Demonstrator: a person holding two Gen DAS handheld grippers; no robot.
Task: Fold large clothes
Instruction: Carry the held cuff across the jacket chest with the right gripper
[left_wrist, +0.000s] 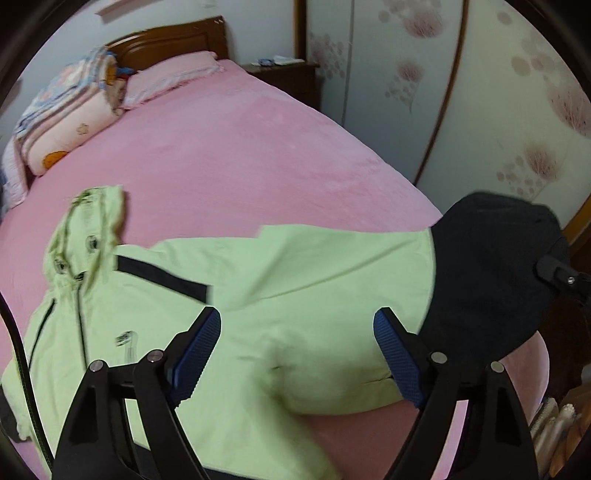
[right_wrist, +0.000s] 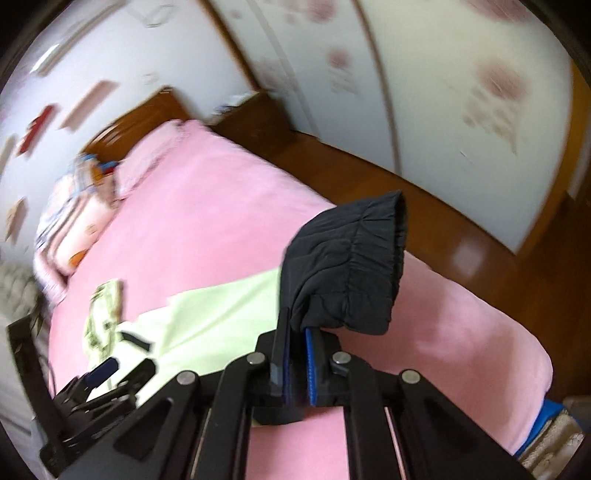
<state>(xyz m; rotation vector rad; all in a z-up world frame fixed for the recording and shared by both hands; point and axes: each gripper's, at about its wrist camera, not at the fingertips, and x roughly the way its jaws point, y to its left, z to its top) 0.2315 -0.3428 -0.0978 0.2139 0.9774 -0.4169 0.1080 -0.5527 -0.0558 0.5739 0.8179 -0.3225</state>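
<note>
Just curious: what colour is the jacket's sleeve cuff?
Dark navy, nearly black cuff; clearest in the right wrist view.

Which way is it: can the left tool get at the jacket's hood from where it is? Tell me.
Probably yes. The left tool hangs open over the light green jacket, holding nothing. The hood lies flat on the pink bedspread to its left with nothing on or in front of it. The right tool is shut on the dark cuff, well clear.

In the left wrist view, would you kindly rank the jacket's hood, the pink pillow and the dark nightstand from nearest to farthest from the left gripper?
From the left gripper, whose jaws stand open above the green jacket:
1. The jacket's hood, up and to the left on the pink bedspread.
2. The pink pillow, at the head of the bed.
3. The dark nightstand, beyond the bed by the wall.
</note>
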